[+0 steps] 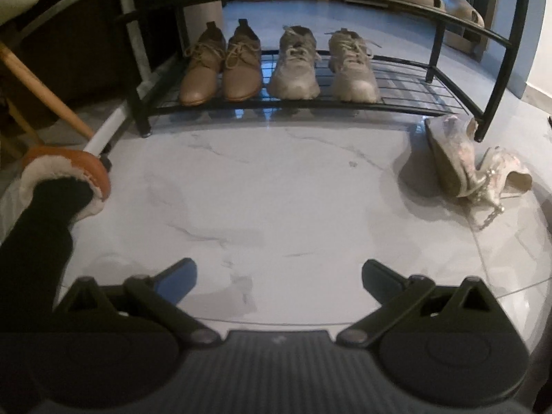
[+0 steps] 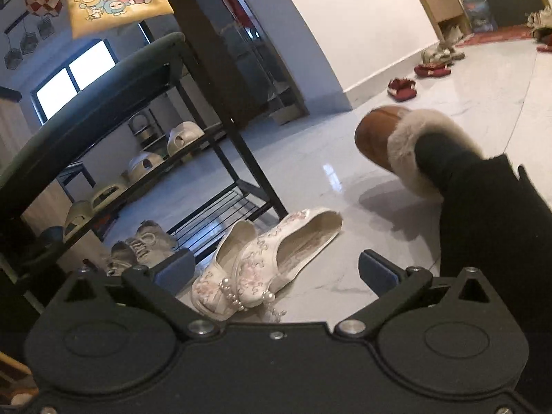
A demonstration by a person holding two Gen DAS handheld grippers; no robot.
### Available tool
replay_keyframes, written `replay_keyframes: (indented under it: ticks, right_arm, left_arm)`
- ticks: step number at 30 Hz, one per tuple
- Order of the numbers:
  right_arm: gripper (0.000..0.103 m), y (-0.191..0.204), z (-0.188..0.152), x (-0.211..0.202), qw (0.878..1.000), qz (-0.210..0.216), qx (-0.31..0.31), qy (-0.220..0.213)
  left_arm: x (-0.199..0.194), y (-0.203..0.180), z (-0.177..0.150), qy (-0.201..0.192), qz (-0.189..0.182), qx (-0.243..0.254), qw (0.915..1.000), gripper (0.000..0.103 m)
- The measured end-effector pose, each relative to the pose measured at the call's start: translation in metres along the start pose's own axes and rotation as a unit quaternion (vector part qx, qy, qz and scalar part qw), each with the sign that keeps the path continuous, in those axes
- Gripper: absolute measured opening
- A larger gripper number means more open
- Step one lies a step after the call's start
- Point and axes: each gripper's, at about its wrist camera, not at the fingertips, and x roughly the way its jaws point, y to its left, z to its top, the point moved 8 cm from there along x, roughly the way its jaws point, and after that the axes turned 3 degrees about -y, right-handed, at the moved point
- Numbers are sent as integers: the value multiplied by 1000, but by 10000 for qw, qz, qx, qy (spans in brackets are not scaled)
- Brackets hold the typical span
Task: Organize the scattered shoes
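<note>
Right gripper released, poised over white flats on floor beside rack; left gripper released too; flats likely light, soft, beaded, so pinch heel rim.

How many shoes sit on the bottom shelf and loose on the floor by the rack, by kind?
Tan lace-up shoes on the bottom shelf: 2
Grey sneakers on the bottom shelf: 2
White embroidered flats on the floor beside the rack: 2
Total: 6
The upper shelf's sandals and the distant red slippers are left out.
</note>
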Motion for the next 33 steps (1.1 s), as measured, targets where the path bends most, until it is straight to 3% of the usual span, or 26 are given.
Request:
replay_keyframes:
  ticks: [5, 9, 13, 15, 21, 33]
  right_arm:
    - [103, -18, 4, -1, 9986, 39, 527, 53]
    - [103, -25, -1, 4, 9979, -49, 607, 231]
    - [103, -15, -22, 23, 9953, -133, 176, 939]
    - [103, -10, -36, 34, 9903, -266, -110, 1362]
    - [103, -6, -61, 49, 9729, -808, -845, 1995]
    - [103, -7, -67, 52, 9701, -930, -854, 2070]
  left_arm:
    - [6, -15, -12, 316, 27, 63, 9995, 102]
    - [11, -18, -25, 587, 44, 61, 9982, 102]
    - [16, -19, -39, 840, 89, 81, 9964, 102]
    - [14, -17, -46, 851, 297, 233, 9957, 102]
    - [13, -7, -60, 1044, 405, 145, 9936, 102]
    - [12, -1, -69, 1106, 242, -40, 9936, 102]
